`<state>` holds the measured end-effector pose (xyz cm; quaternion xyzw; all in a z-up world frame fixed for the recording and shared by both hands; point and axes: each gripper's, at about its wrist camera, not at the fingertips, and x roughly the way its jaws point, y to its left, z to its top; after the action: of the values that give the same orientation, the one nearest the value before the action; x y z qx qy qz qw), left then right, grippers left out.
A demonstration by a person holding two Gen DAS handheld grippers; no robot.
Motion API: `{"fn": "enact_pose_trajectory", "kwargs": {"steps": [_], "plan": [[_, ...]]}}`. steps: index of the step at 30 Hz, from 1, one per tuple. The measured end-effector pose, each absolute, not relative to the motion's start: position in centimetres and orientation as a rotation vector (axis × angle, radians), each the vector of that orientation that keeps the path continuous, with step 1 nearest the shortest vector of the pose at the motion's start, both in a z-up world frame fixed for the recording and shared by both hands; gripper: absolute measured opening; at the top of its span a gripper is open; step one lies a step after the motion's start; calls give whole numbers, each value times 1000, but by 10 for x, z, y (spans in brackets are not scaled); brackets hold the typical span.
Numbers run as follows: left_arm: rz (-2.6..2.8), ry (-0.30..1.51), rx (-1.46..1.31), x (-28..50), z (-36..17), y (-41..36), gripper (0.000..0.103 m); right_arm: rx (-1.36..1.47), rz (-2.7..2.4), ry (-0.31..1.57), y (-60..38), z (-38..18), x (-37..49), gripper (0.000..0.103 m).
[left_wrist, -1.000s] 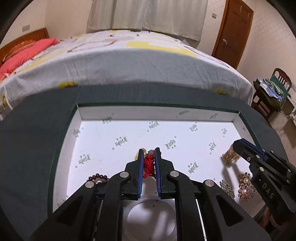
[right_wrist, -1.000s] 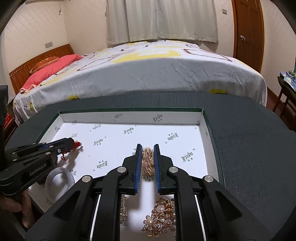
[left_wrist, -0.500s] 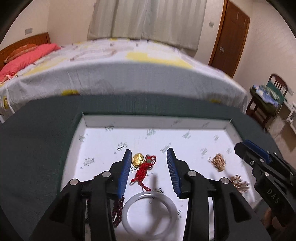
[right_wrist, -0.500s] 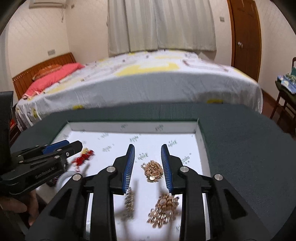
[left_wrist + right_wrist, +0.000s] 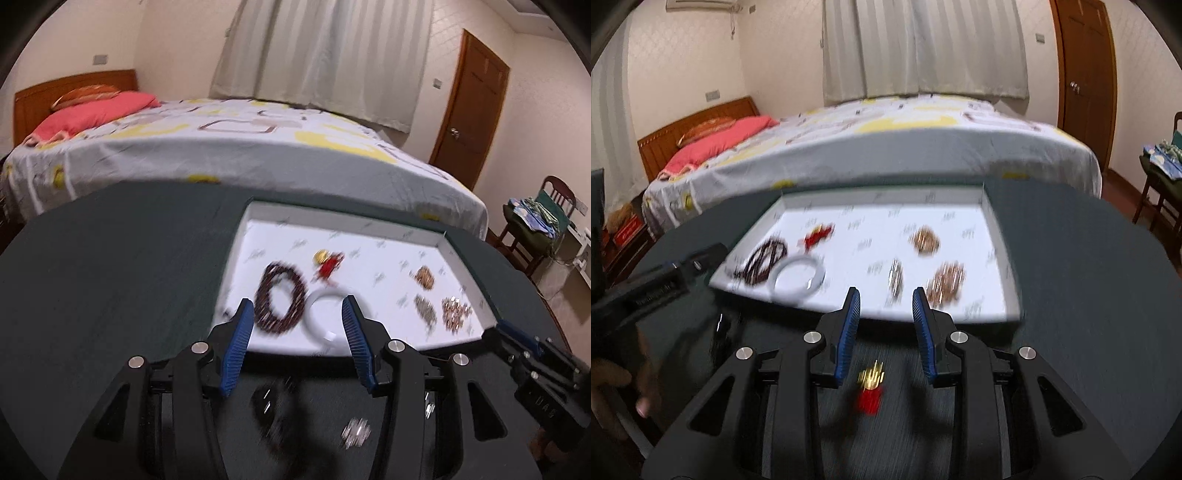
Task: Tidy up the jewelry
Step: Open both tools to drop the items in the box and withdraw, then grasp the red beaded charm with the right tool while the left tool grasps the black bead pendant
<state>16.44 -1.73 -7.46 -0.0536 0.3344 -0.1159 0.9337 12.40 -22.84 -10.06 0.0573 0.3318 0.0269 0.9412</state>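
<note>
blur smears tray [image 5: 465, 254] jewelry.

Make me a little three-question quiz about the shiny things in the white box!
1. True or false: the white ring bangle lies inside the shallow white tray.
2. Which lies nearest the bangle? A) dark red bead bracelet B) round gold chain pile C) red-and-gold charm on the dark cloth
3. Fill in: both the left gripper and the right gripper are ____.

Key: 1 true; 2 A; 3 open.
</note>
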Motion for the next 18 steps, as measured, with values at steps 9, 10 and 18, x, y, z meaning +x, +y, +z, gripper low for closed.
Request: {"fn": "enact_pose_trajectory", "kwargs": {"steps": [9, 10, 18], "plan": [[-175, 732, -90, 126, -97, 2, 49, 127, 68, 799, -215, -131, 107, 29], [-171, 744, -100, 123, -100, 5, 49, 130, 69, 817, -214, -134, 108, 29], [-175, 794, -107, 117, -111, 5, 49, 110, 89, 879, -207, -145, 110, 15]]}}
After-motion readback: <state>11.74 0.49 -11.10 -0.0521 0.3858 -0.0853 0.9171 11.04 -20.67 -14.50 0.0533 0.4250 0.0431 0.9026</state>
